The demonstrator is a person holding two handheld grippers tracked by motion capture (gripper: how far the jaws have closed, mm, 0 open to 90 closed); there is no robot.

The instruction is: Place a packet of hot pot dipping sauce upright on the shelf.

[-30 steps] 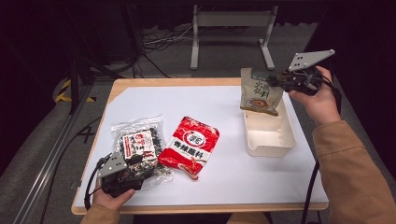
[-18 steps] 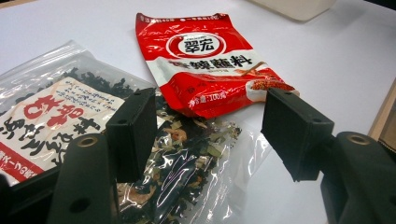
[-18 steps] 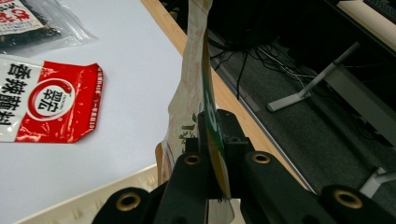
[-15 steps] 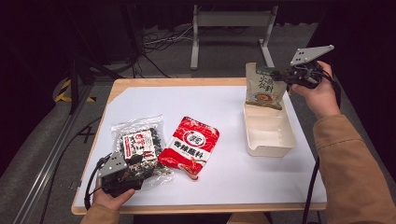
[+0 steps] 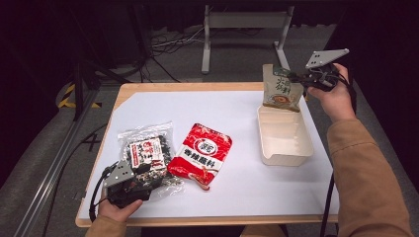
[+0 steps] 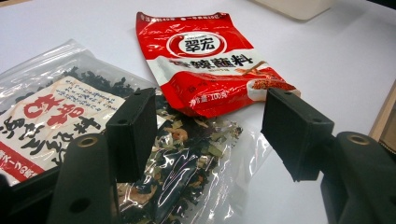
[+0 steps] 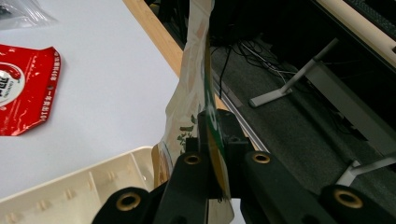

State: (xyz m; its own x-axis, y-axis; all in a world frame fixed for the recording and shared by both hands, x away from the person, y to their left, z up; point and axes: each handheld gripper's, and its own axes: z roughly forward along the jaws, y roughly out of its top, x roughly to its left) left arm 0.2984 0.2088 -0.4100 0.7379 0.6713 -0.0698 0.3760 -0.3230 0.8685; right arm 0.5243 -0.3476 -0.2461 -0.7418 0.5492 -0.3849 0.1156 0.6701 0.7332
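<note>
High view overhead, facing forward-down; gripper views close, low; all share red pouch [image 5: 200, 157].

Seaweed bag [image 5: 148, 153] left of sauce pouch [image 5: 201, 154]; tray [image 5: 285, 136] right; soup packet [image 5: 280, 89] above tray's far end.

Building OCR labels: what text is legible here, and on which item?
"翠宏", "100克": red glossy foil sachet.
Large red characters, too stylised to read surely: white label on clear plastic bag of dark dried bits.
Print too blurred: beige-green paper pouch, held upright in right claw.
</note>
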